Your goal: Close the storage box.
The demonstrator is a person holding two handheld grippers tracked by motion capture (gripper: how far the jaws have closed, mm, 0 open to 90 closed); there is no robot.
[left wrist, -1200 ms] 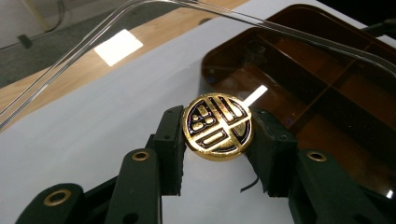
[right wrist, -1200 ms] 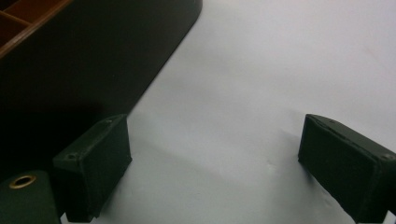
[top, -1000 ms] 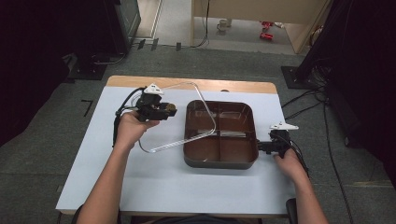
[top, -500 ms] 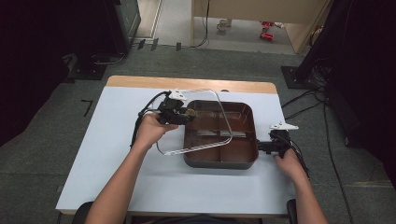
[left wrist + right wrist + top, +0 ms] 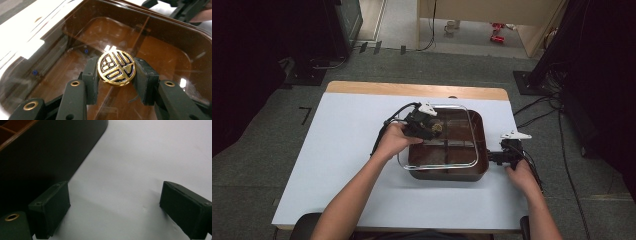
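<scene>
Centrally | left gripper point(image 5: 432, 129) pinches gold knob point(image 5: 116, 67) of clear lid point(image 5: 462, 145) over brown divided tray point(image 5: 479, 172) | right gripper point(image 5: 113, 210), lower right, jaws spread beside tray on white tabletop point(image 5: 337, 150)

Lab or recording studio, not a home. Pale blue table point(image 5: 337, 150) on grey carpet floor point(image 5: 257, 200); dark equipment rack point(image 5: 347, 25) at 11 o'clock, black stand base point(image 5: 532, 80) and loose cables point(image 5: 562, 145) at 2 o'clock, wooden cabinet point(image 5: 482, 10) at 12 o'clock.
</scene>
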